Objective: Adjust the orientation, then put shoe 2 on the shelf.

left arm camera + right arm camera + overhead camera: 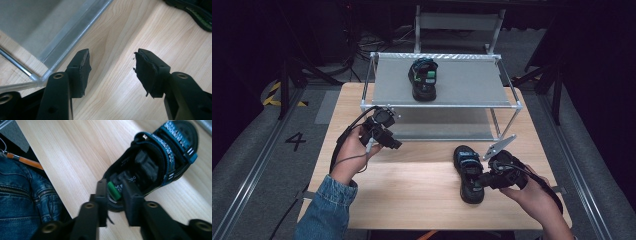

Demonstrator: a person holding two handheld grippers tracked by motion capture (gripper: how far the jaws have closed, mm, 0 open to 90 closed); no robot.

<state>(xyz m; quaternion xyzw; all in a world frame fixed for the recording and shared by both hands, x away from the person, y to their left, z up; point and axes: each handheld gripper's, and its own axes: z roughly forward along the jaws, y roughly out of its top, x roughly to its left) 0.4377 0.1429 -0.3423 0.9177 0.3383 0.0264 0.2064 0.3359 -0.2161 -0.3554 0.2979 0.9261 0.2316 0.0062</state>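
A black sandal with teal straps lies on the wooden table at the right. My right gripper is at its heel. In the right gripper view the jaws straddle the back of the sandal. A green tab sits in the narrow gap, and I see no firm squeeze. A matching sandal stands on the top shelf of the metal rack. My left gripper hovers open by the rack's front left corner. Nothing is between its pads.
The rack's lower shelf and corner post lie close beside the left gripper. The table sandal's sole edge shows far off in the left gripper view. A denim sleeve reaches in at the lower left. The table's near edge borders denim fabric.
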